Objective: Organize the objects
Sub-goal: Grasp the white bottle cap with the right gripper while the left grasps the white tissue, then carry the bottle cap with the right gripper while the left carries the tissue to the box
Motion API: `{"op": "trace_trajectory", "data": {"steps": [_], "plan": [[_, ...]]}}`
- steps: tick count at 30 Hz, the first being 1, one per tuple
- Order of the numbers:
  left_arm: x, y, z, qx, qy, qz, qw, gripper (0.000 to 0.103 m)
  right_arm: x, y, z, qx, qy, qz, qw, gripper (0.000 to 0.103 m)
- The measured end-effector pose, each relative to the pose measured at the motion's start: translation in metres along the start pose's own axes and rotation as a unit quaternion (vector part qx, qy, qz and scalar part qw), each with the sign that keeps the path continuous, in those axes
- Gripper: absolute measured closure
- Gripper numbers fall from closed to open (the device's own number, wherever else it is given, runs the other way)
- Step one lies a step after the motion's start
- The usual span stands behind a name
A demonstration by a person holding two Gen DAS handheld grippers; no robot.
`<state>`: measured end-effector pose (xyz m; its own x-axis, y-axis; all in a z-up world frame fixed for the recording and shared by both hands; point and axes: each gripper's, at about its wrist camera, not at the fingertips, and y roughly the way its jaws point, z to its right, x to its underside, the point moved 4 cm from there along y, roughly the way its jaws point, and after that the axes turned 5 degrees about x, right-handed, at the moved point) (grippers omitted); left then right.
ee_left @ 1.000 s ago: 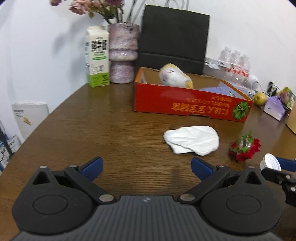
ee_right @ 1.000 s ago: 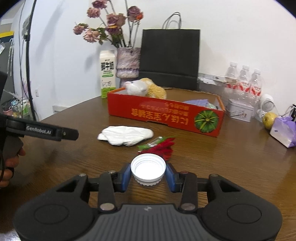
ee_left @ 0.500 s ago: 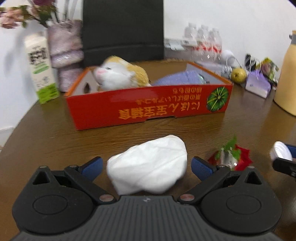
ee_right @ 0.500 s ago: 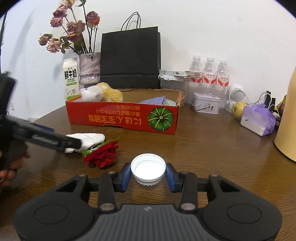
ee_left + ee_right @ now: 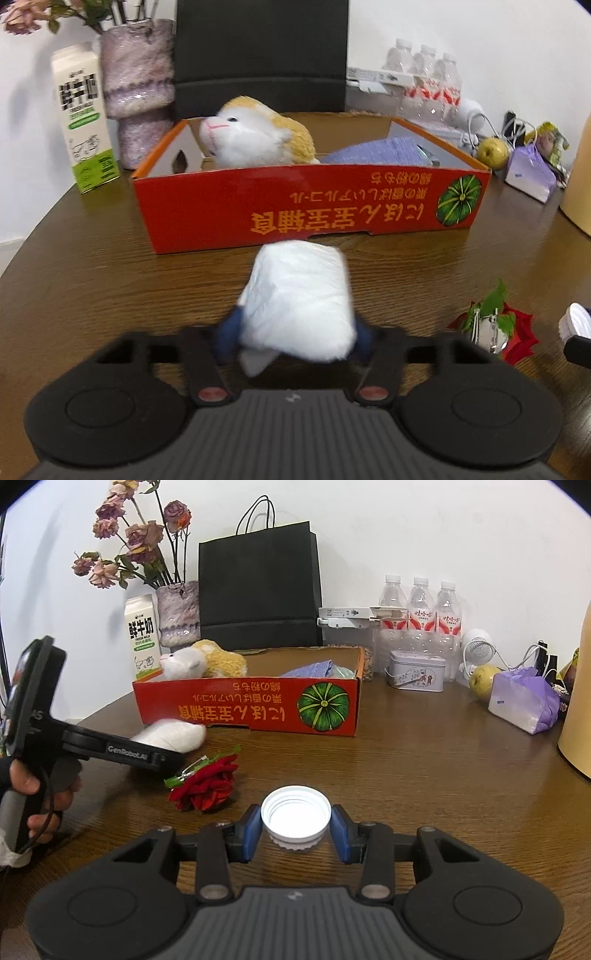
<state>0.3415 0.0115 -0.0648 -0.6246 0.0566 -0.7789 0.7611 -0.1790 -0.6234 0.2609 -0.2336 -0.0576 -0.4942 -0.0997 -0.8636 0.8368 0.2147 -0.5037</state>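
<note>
Half a second ago, wide-open left jaws either side of the white cloth, blue pads clear of it. Now, left gripper [image 5: 295, 338] closed in on the white cloth [image 5: 299, 301], blue pads pressed against its two sides, cloth bunched taller and narrower between them. Slight motion blur on cloth and fingers. Whether lifted or resting on the table [image 5: 110, 280], impossible to tell. Just beyond the cloth, the red cardboard box [image 5: 310, 206], closer and larger in the left wrist view than before, with a plush cat [image 5: 255, 136] and a purple cloth [image 5: 376, 151] inside.

Right gripper [image 5: 295, 829] unchanged: jaws partly closed, clamped on a white bottle cap [image 5: 295, 814], open side up, held above the table. To its left on the table, a red artificial rose [image 5: 207, 782], near the left gripper [image 5: 122, 751] and the white cloth [image 5: 170, 734].

Behind the box: milk carton [image 5: 142, 637], vase of dried roses [image 5: 177, 613], black paper bag [image 5: 260, 587]. To the right, three water bottles [image 5: 421, 609] and a small tin [image 5: 415, 670].
</note>
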Motion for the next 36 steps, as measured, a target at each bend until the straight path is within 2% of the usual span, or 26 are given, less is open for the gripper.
{"op": "trace_trajectory", "data": {"steps": [1, 4, 13, 19, 28, 36], "plan": [[0.001, -0.003, -0.001, 0.002, -0.006, 0.002, 1.0000, 0.066, 0.000, 0.000, 0.000, 0.000, 0.001, 0.000, 1.000, 0.064], [0.007, -0.015, -0.004, 0.001, -0.026, 0.007, 0.9996, 0.074, -0.001, 0.000, 0.001, -0.001, 0.004, 0.001, 1.000, 0.064], [0.026, -0.083, 0.000, -0.013, -0.033, 0.087, 0.9955, 0.074, -0.002, -0.004, 0.001, -0.001, 0.001, 0.017, 1.000, 0.064], [0.039, -0.109, 0.006, -0.024, -0.036, 0.119, 0.9919, 0.074, -0.003, -0.009, -0.002, 0.004, -0.007, 0.036, 0.999, 0.064], [0.043, -0.121, 0.022, -0.038, -0.026, 0.143, 0.9887, 0.073, -0.005, -0.016, -0.009, 0.014, -0.025, 0.062, 0.998, 0.064], [0.023, -0.121, 0.031, -0.048, -0.020, 0.158, 0.9861, 0.073, -0.021, -0.019, -0.017, 0.008, -0.026, 0.083, 0.996, 0.064]]}}
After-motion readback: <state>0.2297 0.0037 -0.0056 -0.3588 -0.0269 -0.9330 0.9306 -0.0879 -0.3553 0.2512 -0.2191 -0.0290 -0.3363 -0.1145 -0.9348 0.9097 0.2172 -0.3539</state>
